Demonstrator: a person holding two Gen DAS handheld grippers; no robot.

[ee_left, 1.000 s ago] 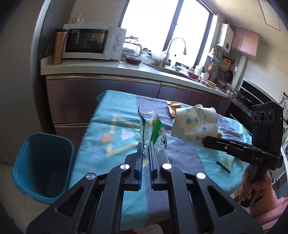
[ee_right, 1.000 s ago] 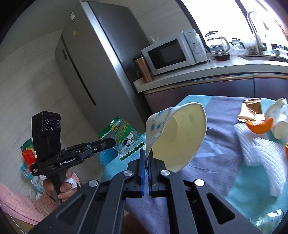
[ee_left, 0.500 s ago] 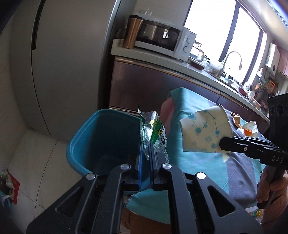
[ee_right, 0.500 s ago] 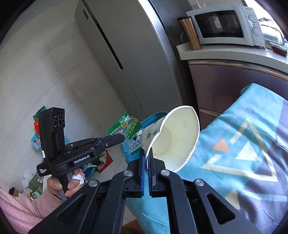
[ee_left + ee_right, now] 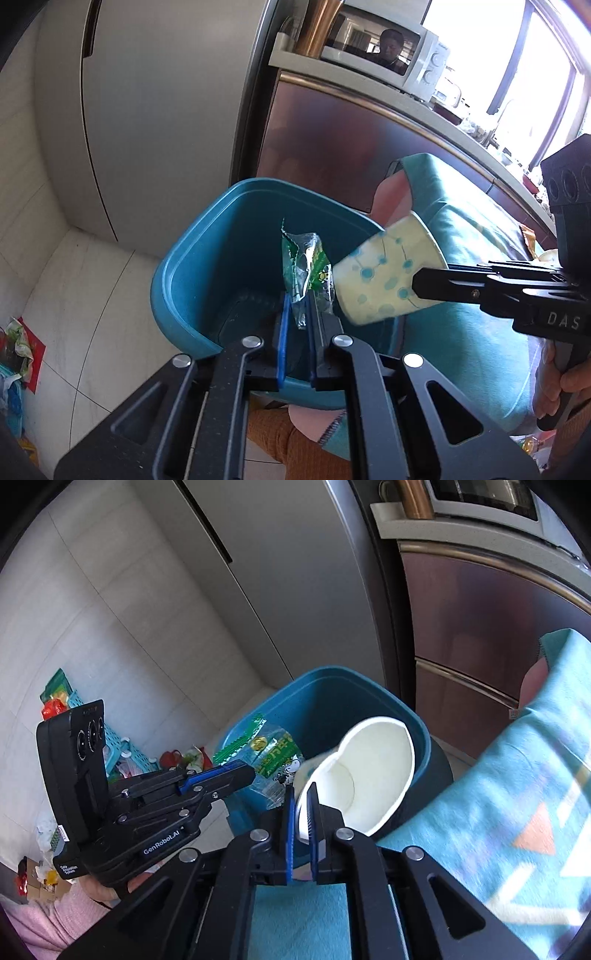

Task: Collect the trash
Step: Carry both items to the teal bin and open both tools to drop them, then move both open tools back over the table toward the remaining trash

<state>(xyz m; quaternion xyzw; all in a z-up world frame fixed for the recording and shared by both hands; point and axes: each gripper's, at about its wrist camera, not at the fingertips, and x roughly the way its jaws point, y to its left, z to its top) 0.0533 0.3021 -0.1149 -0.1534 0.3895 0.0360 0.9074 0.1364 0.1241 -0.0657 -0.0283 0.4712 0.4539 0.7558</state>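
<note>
In the left wrist view, our left claw (image 5: 298,325) hangs over the mouth of the blue bin (image 5: 177,273). Its jaws stand a narrow gap apart, and the green snack wrapper (image 5: 304,271) stands upright between them, pinched at its lower end. Just to the right of this claw, the right claw (image 5: 424,284) comes in from the side with the dotted paper cup (image 5: 384,280), the cup's base touching or nearly touching the wrapper. Beyond and right lies the tabletop under its teal cloth (image 5: 465,236). We judge both pieces to be over the bin but not yet dropped; what we can see of the bin's inside looks nearly bare.

In the right wrist view, our right claw (image 5: 303,830) is opening, and the cup's rim (image 5: 369,771) sits between its fingers, the cup's mouth turned towards us above the bin's opening (image 5: 332,701). To its left, the left claw (image 5: 236,771) holds the wrapper (image 5: 273,757) just beside the cup. The bin's far rim lies ahead of both claws, its near rim under them, so there is open room straight down. The cloth's edge is close on the right and the fridge (image 5: 295,572) stands behind. The wrapper and cup crowd each other, so one could snag the other on release. Loose litter on the floor (image 5: 55,698) far left may still need collecting.
</note>
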